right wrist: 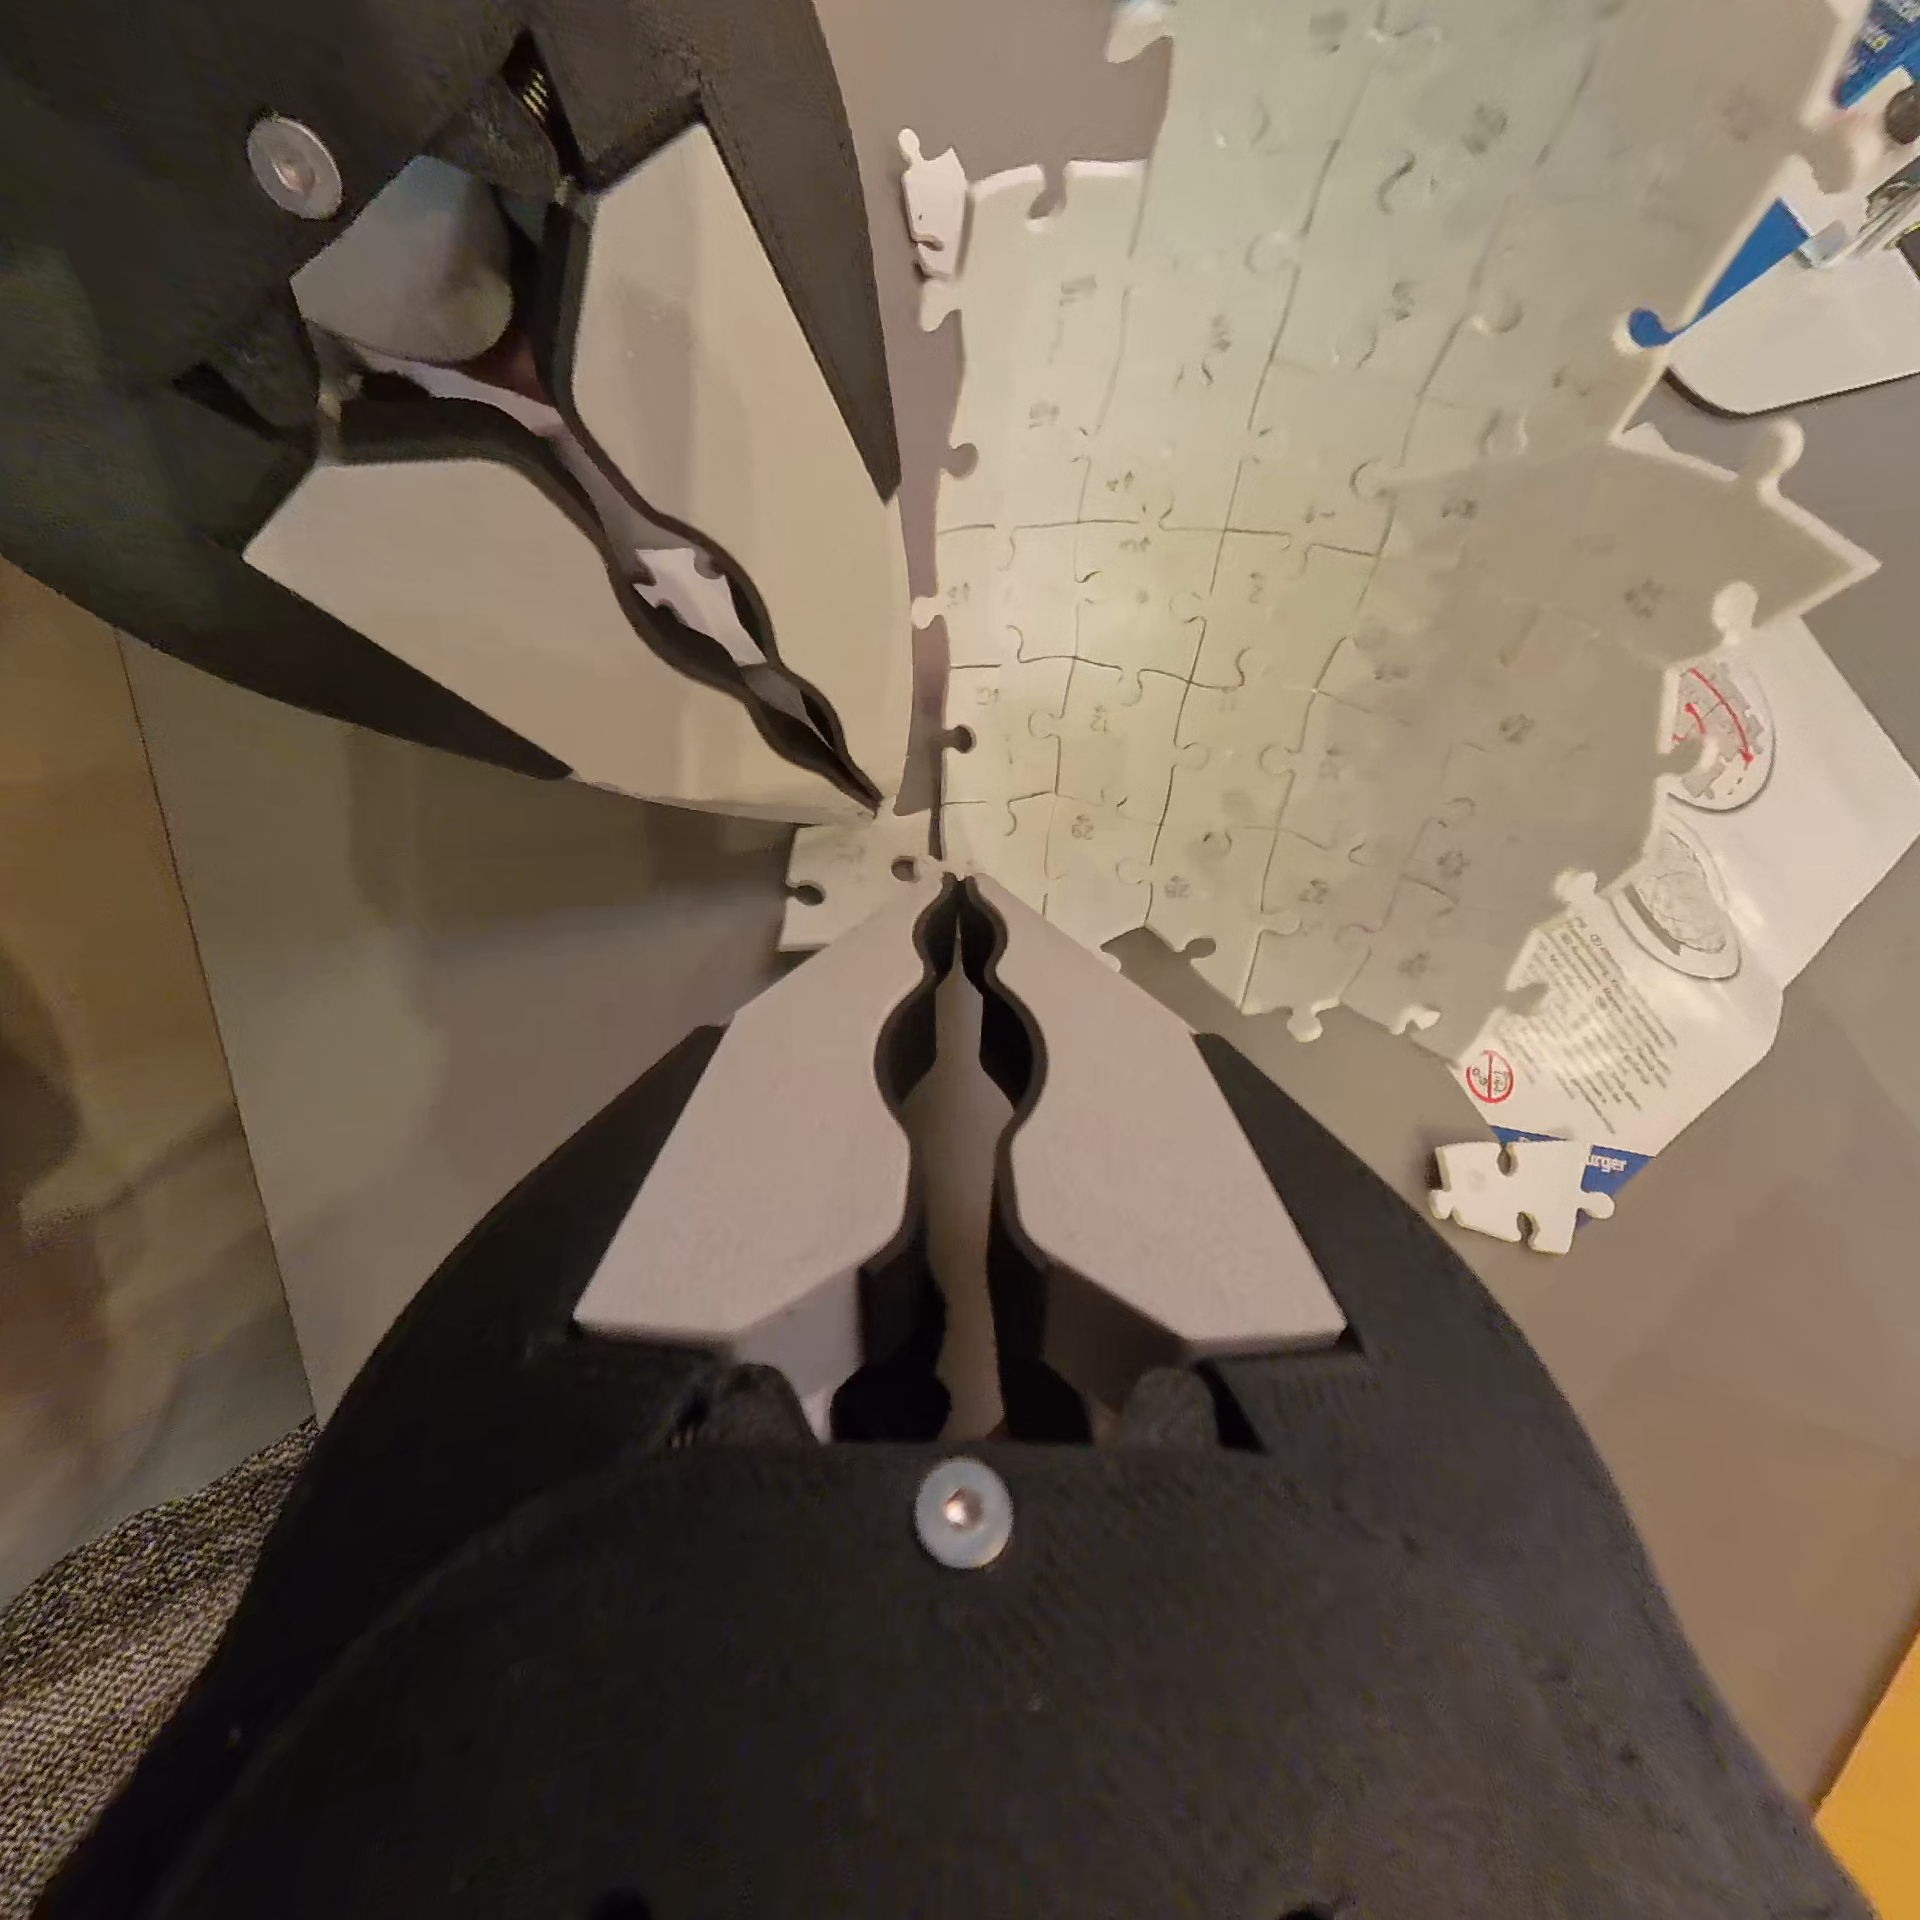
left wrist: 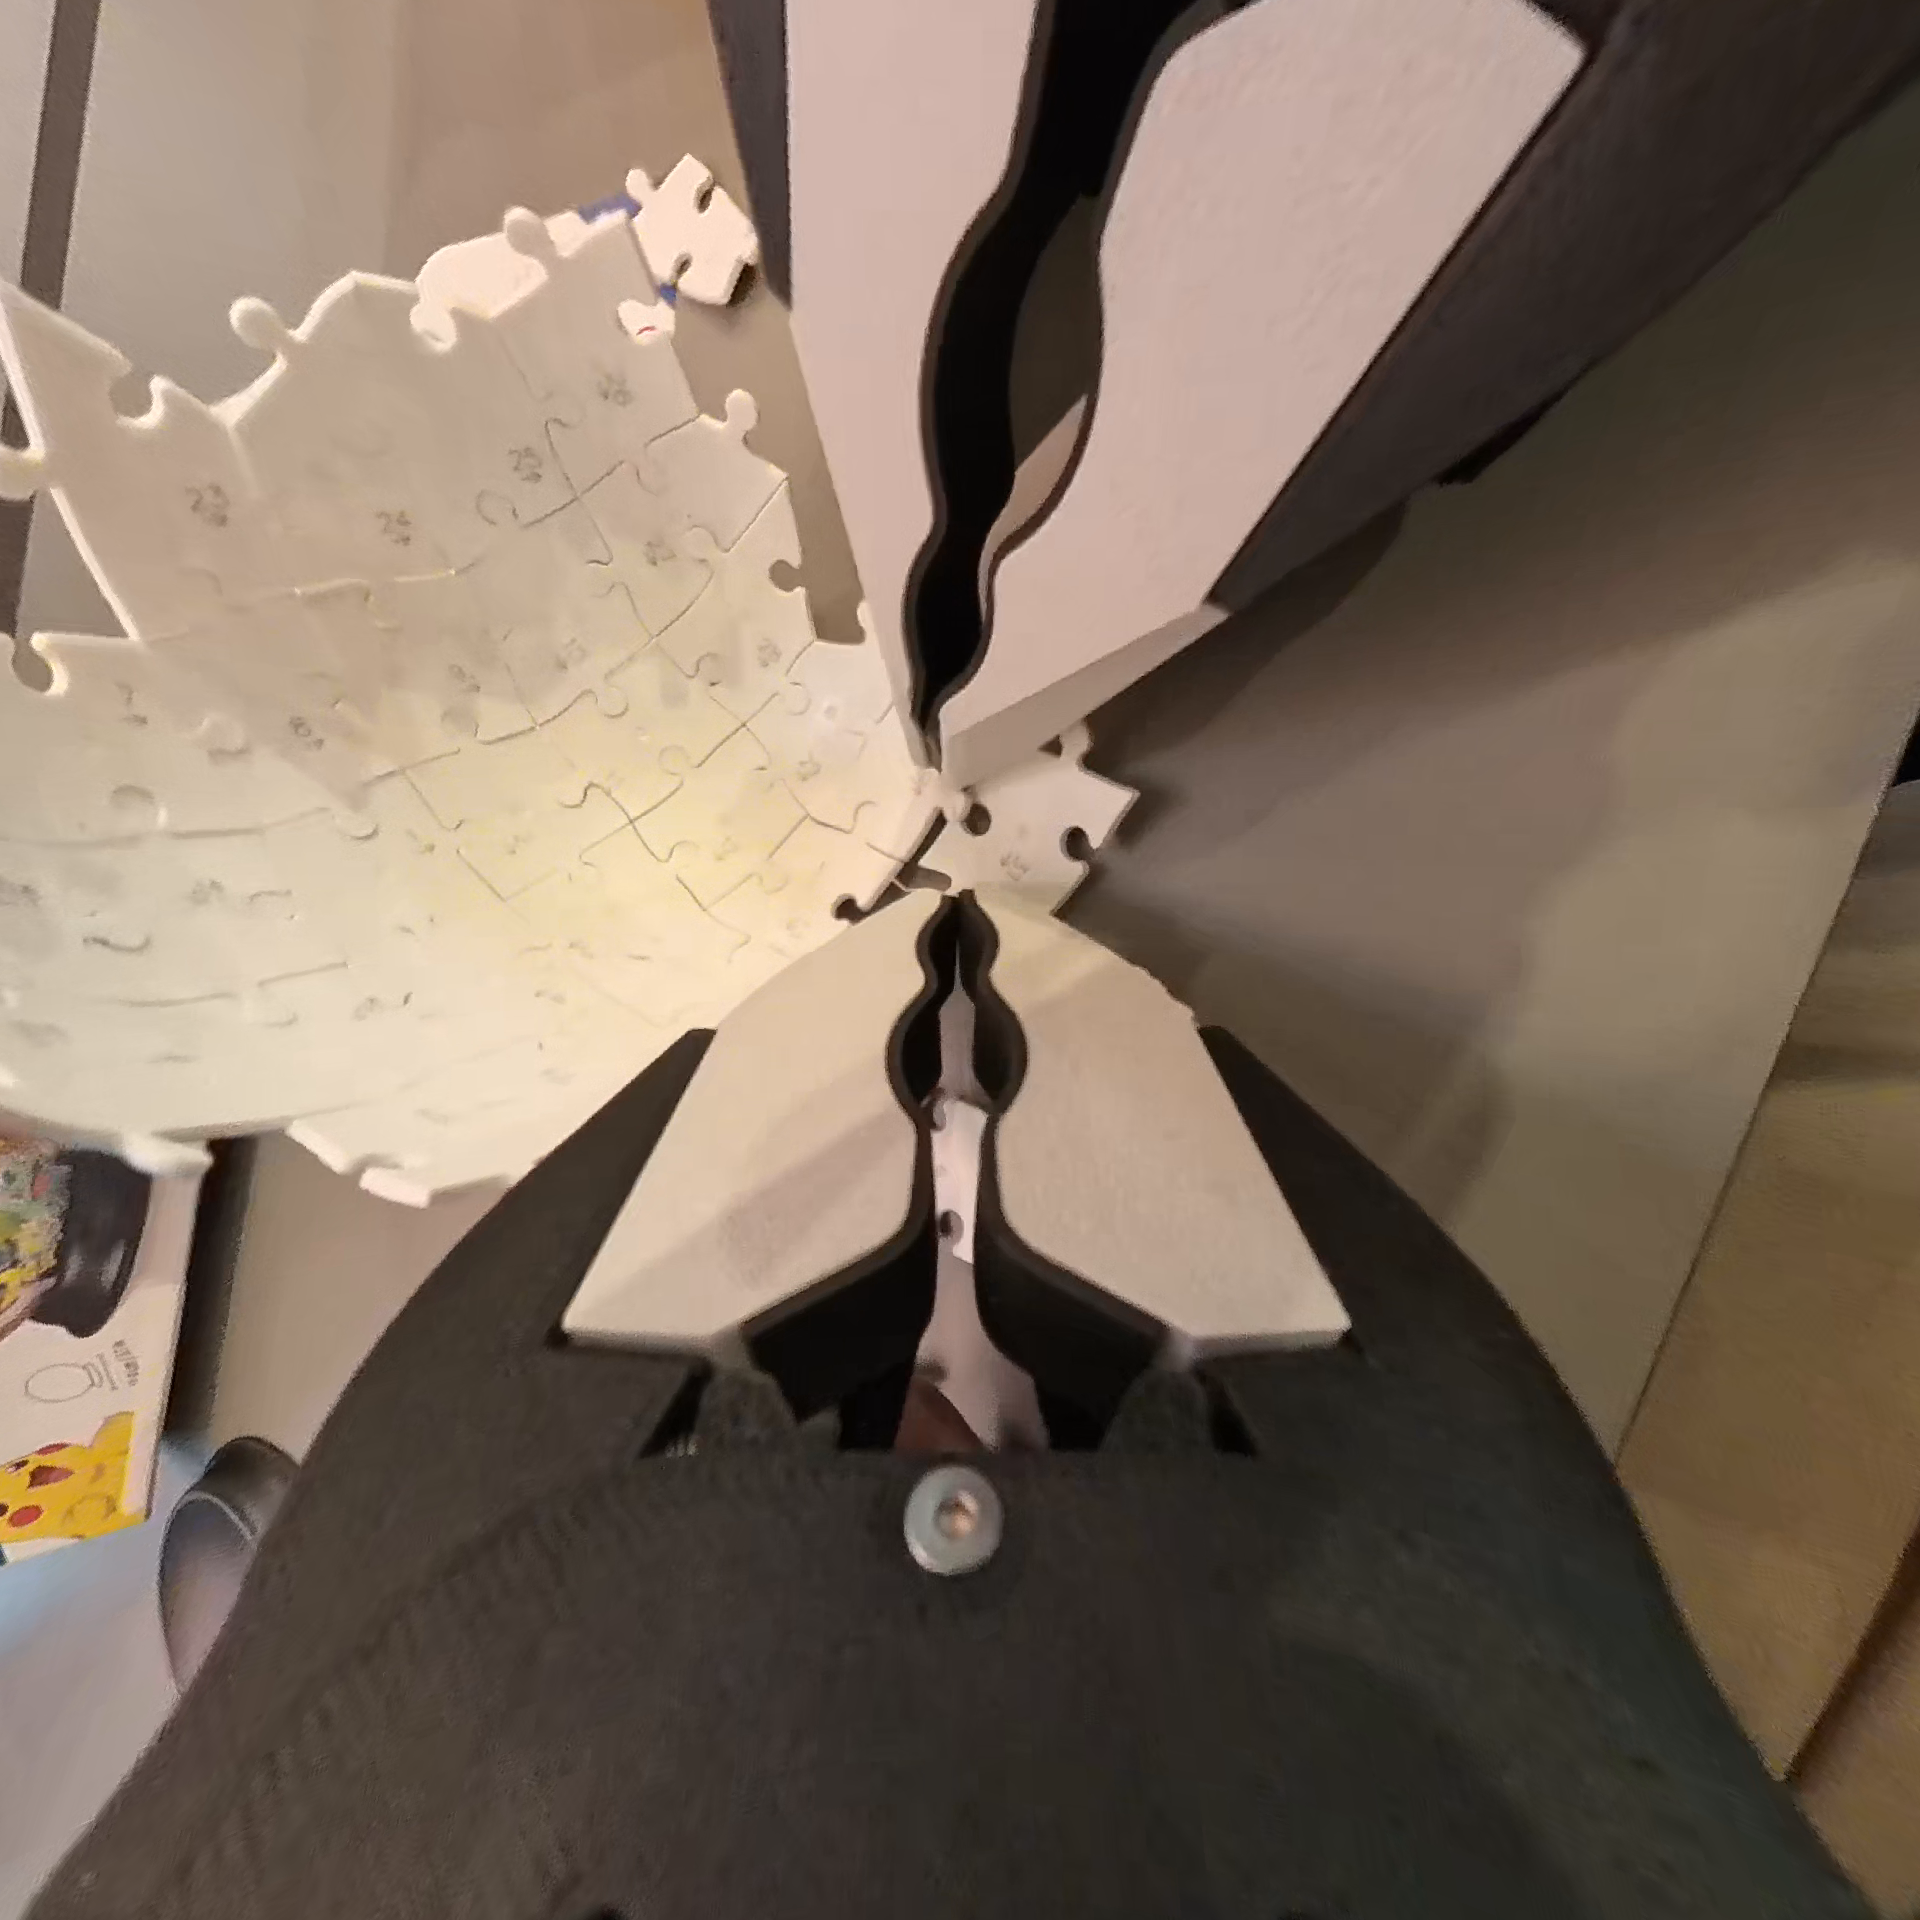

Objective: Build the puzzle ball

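The half-built puzzle ball (left wrist: 436, 727) is a white curved shell of joined numbered pieces, seen from its inside; it also shows in the right wrist view (right wrist: 1247, 582). A loose white puzzle piece (left wrist: 1039, 842) sits at the shell's rim, touching it, and shows in the right wrist view (right wrist: 842, 873). My left gripper (left wrist: 951, 904) is shut with its tips at that piece, and a white piece shows between its jaws. My right gripper (right wrist: 956, 883) is shut on the shell's edge right beside it. Both grippers' tips almost touch.
A grey table (right wrist: 1558, 1558) lies under everything. An instruction leaflet (right wrist: 1662, 987) and one spare piece (right wrist: 1517, 1195) lie to the right. A printed box (left wrist: 73, 1351) stands at the left. A white and blue stand (right wrist: 1787, 343) is at the far right. Both grippers' tips are close together, under 4 cm apart.
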Demonstrator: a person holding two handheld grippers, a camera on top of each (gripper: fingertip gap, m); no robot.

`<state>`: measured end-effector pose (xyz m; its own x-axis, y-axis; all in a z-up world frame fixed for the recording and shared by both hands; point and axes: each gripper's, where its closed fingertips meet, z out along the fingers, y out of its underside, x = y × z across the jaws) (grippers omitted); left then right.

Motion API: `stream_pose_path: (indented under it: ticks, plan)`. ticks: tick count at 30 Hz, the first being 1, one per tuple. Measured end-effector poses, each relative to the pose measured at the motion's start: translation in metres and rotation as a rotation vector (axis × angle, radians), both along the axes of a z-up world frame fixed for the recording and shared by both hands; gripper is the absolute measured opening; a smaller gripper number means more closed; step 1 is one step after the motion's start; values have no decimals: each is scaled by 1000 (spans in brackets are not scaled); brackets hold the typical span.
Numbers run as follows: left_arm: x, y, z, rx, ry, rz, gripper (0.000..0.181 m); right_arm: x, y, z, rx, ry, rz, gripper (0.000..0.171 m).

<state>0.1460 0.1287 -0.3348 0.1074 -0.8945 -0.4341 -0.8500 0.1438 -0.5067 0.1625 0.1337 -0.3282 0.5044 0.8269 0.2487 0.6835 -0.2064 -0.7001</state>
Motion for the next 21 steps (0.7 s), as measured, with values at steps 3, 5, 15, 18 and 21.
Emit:
stream_pose_path:
  ticks: [3, 5, 15, 18, 21]
  plan:
    - [0, 0, 0, 17, 3, 2, 0, 0, -1, -1, -16, -12, 11, 0]
    - [1, 1, 1, 24, 1, 0, 0, 0, -1, -2, -26, -19, 14, 0]
    - [2, 3, 9, 104, -24, 20, 4, -2, -3, -3, -36, -39, 27, 0]
    - [6, -8, 18, 118, -61, -34, 3, -1, -3, -3, -38, -34, 25, 0]
    - [15, -22, 19, 130, -77, -112, 3, -1, -3, -3, -38, -31, 24, 0]
